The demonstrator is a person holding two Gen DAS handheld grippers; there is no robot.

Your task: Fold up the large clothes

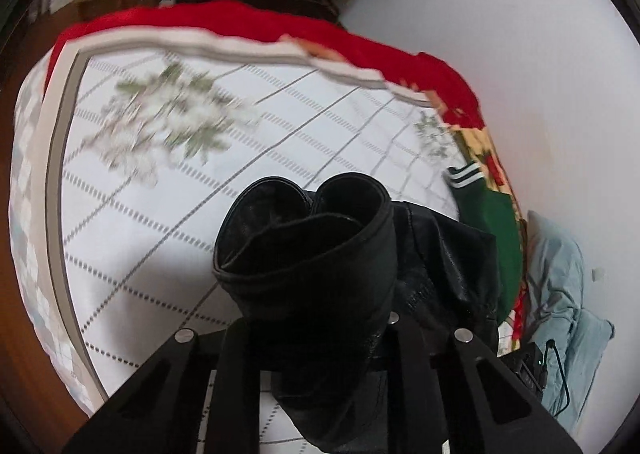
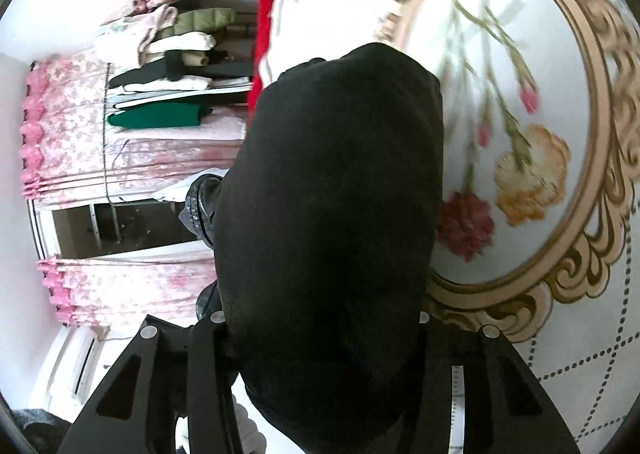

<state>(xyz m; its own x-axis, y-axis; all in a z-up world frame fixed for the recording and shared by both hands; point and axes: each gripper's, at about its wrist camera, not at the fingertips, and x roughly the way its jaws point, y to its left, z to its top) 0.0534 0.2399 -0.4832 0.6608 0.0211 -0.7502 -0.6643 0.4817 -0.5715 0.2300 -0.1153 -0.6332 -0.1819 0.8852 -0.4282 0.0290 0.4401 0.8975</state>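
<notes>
A black leather-look jacket (image 1: 312, 254) is held up above the bed. My left gripper (image 1: 316, 318) is shut on a bunched black cuff or hem of it, and the rest of the jacket (image 1: 448, 262) hangs to the right. My right gripper (image 2: 320, 318) is shut on another part of the same black jacket (image 2: 332, 194), whose fabric fills the middle of that view and hides the fingertips. A shiny leather part (image 2: 200, 206) shows at its left edge.
The bed has a white quilted cover (image 1: 160, 214) with flower prints and a red blanket (image 1: 240, 20) at its far edge. A green garment with white stripes (image 1: 488, 222) lies at the bed's right side. Folded clothes (image 2: 168, 66) are stacked near pink curtains (image 2: 80, 134).
</notes>
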